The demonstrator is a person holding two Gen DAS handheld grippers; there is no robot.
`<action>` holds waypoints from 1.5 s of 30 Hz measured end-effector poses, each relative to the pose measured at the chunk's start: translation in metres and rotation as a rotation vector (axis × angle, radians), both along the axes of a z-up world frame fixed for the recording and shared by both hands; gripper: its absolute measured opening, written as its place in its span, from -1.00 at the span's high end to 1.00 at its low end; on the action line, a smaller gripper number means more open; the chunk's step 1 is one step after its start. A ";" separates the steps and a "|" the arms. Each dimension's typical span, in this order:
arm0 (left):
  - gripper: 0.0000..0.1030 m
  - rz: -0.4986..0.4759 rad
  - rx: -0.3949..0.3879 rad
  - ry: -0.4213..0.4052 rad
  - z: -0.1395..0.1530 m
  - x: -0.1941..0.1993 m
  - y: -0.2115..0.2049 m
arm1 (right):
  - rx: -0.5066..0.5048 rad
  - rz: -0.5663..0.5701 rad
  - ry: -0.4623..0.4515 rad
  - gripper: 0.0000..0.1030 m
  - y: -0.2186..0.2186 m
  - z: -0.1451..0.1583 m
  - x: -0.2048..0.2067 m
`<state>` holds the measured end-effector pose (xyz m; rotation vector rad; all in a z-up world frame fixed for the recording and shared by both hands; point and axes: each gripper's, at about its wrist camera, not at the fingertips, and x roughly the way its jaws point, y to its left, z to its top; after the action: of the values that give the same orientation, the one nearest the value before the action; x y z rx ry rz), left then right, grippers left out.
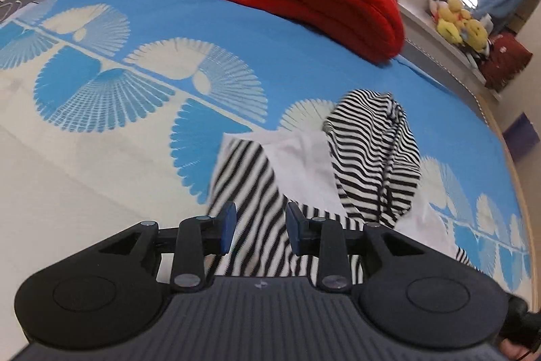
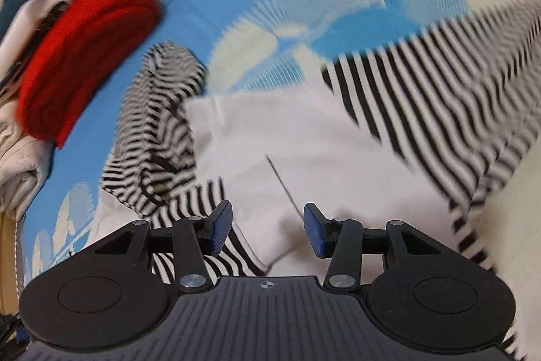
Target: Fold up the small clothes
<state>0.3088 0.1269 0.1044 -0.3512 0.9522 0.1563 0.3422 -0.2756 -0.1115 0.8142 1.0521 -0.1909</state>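
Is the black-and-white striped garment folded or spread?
Partly folded: the black-and-white striped garment lies bunched on the blue patterned bed sheet, its white inside showing.

Striped hoodie, rumpled on the bed

The black-and-white striped garment sprawls across the lower centre of the left wrist view, its white panel showing in the middle. The striped hood bunches up at right of centre, a dark drawstring trailing down it. In the blurred right wrist view, the white panel fills the centre, the hood crumples at left, and a striped section fans across the right.
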 end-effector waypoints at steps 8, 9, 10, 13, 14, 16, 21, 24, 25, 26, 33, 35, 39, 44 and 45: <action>0.34 -0.018 0.007 -0.007 -0.022 0.018 0.017 | 0.071 -0.041 0.078 0.92 0.005 -0.036 0.009; 0.34 -0.020 0.011 -0.007 -0.023 0.020 0.018 | 0.064 -0.049 0.054 0.93 0.005 -0.034 0.008; 0.34 -0.020 0.014 -0.004 -0.024 0.021 0.018 | 0.060 -0.058 0.005 0.95 0.004 -0.026 0.005; 0.34 -0.020 0.011 0.000 -0.029 0.026 0.021 | 0.055 -0.044 -0.183 0.96 0.003 0.009 -0.002; 0.34 -0.021 0.006 0.001 -0.030 0.028 0.022 | 0.039 -0.046 -0.239 0.96 0.002 0.022 -0.006; 0.34 -0.026 0.000 0.003 -0.032 0.029 0.020 | -0.041 -0.067 -0.346 0.96 -0.003 0.046 -0.020; 0.34 -0.076 0.002 0.037 -0.049 0.036 0.014 | -0.171 -0.075 -0.142 0.91 -0.018 0.024 -0.024; 0.34 -0.113 0.007 0.094 -0.069 0.039 0.007 | -0.162 -0.174 0.102 0.85 -0.041 -0.014 -0.028; 0.34 -0.126 0.010 0.110 -0.074 0.039 0.004 | -0.164 -0.191 0.099 0.85 -0.044 -0.014 -0.029; 0.34 -0.140 0.011 0.122 -0.080 0.039 0.001 | -0.167 -0.185 0.070 0.82 -0.046 -0.009 -0.027; 0.34 -0.229 -0.013 0.238 -0.130 0.038 -0.005 | -0.003 -0.060 -0.069 0.29 -0.048 -0.007 -0.012; 0.33 -0.256 0.081 0.336 -0.152 0.035 -0.005 | 0.030 -0.070 -0.005 0.29 -0.049 -0.020 -0.010; 0.32 -0.257 0.121 0.328 -0.149 0.034 -0.008 | 0.035 -0.081 0.081 0.29 -0.050 -0.037 -0.012; 0.32 -0.282 0.079 0.218 -0.132 0.038 -0.031 | 0.025 -0.054 0.098 0.29 -0.048 -0.037 -0.012; 0.32 -0.283 0.088 0.249 -0.140 0.040 -0.034 | 0.028 -0.062 0.111 0.29 -0.051 -0.039 -0.011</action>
<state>0.3483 0.0924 -0.0359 -0.1144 1.2258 -0.0183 0.3313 -0.3262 -0.1508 0.8699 1.1370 -0.2768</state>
